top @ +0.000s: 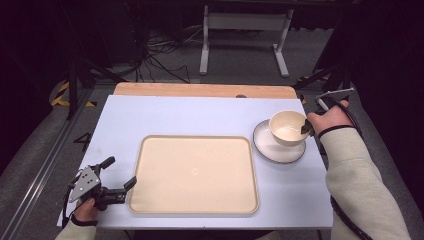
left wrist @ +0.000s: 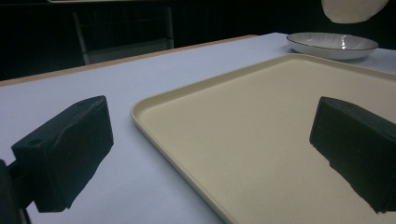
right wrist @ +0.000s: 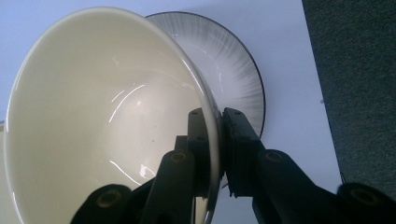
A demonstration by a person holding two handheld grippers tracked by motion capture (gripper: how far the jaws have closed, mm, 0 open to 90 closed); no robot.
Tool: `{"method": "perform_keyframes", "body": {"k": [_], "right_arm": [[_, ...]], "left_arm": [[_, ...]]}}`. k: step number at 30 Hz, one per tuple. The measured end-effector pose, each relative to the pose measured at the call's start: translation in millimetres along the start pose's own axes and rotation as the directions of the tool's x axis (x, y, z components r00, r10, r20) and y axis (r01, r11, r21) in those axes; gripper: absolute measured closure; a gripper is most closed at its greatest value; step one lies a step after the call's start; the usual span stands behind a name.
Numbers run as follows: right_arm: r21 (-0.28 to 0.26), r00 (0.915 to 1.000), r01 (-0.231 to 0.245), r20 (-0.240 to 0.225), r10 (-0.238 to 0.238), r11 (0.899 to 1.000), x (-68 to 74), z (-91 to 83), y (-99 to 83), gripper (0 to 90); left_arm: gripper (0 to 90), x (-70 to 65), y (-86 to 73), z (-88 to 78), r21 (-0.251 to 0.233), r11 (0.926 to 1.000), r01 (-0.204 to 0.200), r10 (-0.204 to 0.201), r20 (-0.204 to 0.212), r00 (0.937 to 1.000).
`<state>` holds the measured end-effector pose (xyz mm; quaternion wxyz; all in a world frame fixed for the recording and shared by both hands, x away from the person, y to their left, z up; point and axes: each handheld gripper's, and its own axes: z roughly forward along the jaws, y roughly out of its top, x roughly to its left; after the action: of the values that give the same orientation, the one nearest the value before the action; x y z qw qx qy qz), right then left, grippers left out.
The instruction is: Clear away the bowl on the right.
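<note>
A cream bowl hangs just above a white saucer with a dark rim at the table's right. My right gripper is shut on the bowl's right rim; in the right gripper view one jaw sits inside the bowl and the other outside, with the gripper pinching the wall and the saucer below. My left gripper rests open at the front left, its jaws straddling the left edge of a cream tray. In the left gripper view the gripper is empty over the tray.
The light blue table top has a wooden strip along its far edge. The tray lies in the middle front. Beyond the table stand a white frame and cables on the floor. The saucer and the bowl appear far off.
</note>
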<state>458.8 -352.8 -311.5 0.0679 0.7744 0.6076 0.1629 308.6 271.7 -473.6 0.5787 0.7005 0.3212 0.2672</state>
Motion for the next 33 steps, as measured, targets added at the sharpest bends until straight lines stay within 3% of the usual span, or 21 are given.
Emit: {"method": "perform_keyframes", "body": {"k": [12,26,33], "right_arm": [[0.029,0.9991,0.003,-0.042,-0.002,1.0,21.8,-10.4,-5.7,82.2],[0.038,0.9893,0.104,-0.106,-0.099,0.994,68.7,-8.5,-21.3,82.1],[0.056,0.9776,0.15,-0.157,-0.14,0.987,93.4,-3.6,-29.4,81.9]], "left_arm": [[0.2,0.0,0.0,0.0,0.0,1.0,0.0,0.0,0.0,1.0],[0.2,0.0,0.0,0.0,-0.001,1.0,-0.001,0.001,0.001,1.0],[0.2,0.0,0.0,0.0,-0.001,1.0,-0.001,0.001,0.001,1.0]]}}
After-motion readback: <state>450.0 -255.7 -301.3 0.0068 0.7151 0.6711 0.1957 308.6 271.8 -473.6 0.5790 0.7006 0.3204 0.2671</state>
